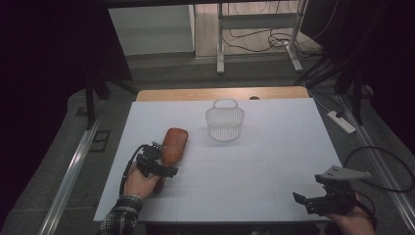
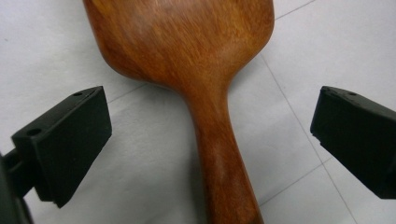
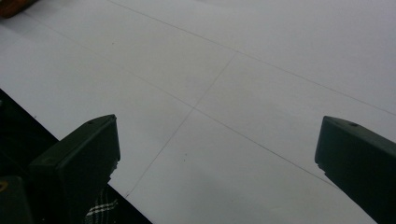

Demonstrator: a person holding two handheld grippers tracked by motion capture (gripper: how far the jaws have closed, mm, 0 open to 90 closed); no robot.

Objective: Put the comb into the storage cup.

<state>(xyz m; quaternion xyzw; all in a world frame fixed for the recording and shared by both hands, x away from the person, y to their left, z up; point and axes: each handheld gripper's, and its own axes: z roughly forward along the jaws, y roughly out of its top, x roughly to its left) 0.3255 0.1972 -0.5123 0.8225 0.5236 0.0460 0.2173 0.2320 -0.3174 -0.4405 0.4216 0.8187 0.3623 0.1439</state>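
Low on the left half of the white desk (image 1: 274, 147), a brown wooden paddle brush (image 1: 172, 147) lies flat, its broad head pointing away from the person and its handle running back toward the near edge. Directly over that handle hovers the left gripper (image 1: 159, 164), held in the person's left hand (image 1: 139, 182), with a plaid sleeve (image 1: 120, 213) showing at the wrist. From the left gripper view, the brush handle (image 2: 224, 154) runs up between the two black jaws, which stand spread wide on either side of it with bare desk showing in both gaps; nothing is grasped. A white mesh basket (image 1: 224, 122) with a loop handle stands upright toward the far middle of the desk, apart from the brush head and to its right. Between brush and basket the surface lies open, as does the whole right half. At the near right corner, the right gripper (image 1: 313, 203) rests low in the person's right hand (image 1: 350, 220), a grey three-cornered plate (image 1: 342, 173) on top. Its jaws also stand released and wide apart over bare desk, with the near edge just under the left jaw in the right gripper view. Dark floor (image 1: 161, 73) surrounds the desk on all sides.
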